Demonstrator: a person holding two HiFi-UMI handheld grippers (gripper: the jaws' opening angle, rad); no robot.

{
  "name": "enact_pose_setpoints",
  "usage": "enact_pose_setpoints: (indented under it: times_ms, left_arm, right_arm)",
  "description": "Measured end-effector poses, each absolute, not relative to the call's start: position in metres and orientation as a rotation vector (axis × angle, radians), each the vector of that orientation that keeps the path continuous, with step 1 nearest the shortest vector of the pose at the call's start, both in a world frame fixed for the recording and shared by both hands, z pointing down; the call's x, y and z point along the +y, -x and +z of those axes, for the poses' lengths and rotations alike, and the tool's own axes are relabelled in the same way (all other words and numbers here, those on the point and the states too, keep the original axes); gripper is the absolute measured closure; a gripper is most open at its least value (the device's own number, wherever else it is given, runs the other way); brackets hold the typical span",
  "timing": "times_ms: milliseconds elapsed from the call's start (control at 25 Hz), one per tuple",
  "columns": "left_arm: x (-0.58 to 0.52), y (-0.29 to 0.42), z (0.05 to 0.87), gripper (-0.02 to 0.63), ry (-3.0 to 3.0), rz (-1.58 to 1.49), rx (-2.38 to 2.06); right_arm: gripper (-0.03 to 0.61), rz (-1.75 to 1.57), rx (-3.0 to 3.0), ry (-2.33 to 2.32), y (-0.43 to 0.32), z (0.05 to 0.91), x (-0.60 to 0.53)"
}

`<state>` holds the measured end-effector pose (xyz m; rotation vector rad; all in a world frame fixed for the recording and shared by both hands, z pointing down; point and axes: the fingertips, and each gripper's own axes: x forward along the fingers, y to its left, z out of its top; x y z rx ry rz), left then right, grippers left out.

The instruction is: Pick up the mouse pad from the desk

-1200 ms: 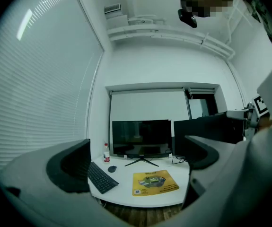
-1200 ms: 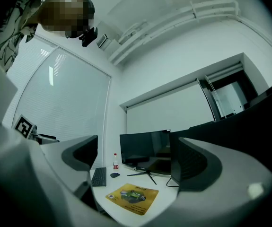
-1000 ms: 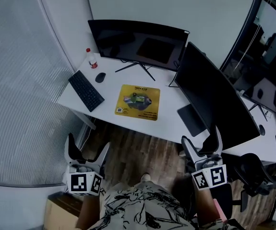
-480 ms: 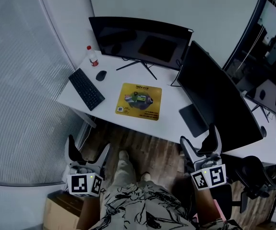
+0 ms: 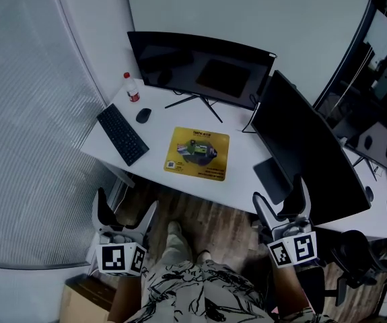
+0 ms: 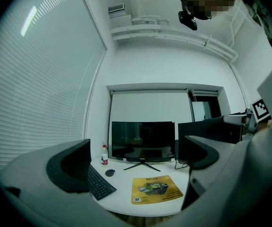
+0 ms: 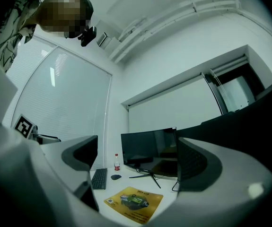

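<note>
Yellow mouse pad [image 5: 197, 153] lies flat on the white counter [image 5: 247, 173], well apart from left hand-held gripper [image 5: 124, 215] and right hand-held gripper [image 5: 280, 206], both wide open, empty.

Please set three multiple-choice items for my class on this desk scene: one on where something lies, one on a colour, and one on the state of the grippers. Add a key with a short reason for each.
1. Where does the mouse pad lie?
A. Flat on the desk, between the keyboard and the second monitor
B. On the floor
C. Propped against the wall

2. What is the mouse pad's main colour?
A. Blue
B. Red
C. Yellow

3. How do the jaws of the left gripper and right gripper stand?
A. Shut on the mouse pad
B. Apart, with nothing between them
C. Shut and empty

Key:
1 A, as the head view shows it flat on the white desktop.
2 C, as it shows yellow in all three views.
3 B, as each gripper view shows its jaws apart, short of the desk.
</note>
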<state>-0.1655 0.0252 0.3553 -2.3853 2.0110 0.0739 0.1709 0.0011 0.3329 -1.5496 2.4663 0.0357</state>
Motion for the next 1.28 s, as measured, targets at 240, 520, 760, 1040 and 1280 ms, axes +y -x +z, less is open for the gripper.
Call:
enact_pose_setpoints:
  times_ms: [240,520,760,1040,1280]
  left_arm:
    - [-0.001,0.178,0.351,0.012,2.387,0.059,2.014]
    - [-0.036,0.186,0.355,0.012,2.419,0.043,1.993]
    - [-0.07,0.193,0.361,0.012,2.46,0.039,1.973]
    - [-0.114,0.204,0.365,0.012,2.501,0.05,1.935]
    - [-0.151,0.213,0.367,0.012,2.54,0.08,1.894]
  right_arm:
    - [0.057,0.041,2.46,1.571,-0.161,0.329,-0.021]
    - [0.057,0.024,2.458,1.611,-0.153,0.333,-0.049]
    - [0.057,0.011,2.458,1.643,-0.142,0.337,-0.076]
    - [0.057,0.012,2.438,1.692,-0.132,0.34,-0.11]
    - [0.057,0.03,2.416,1.729,-0.12,0.337,-0.136]
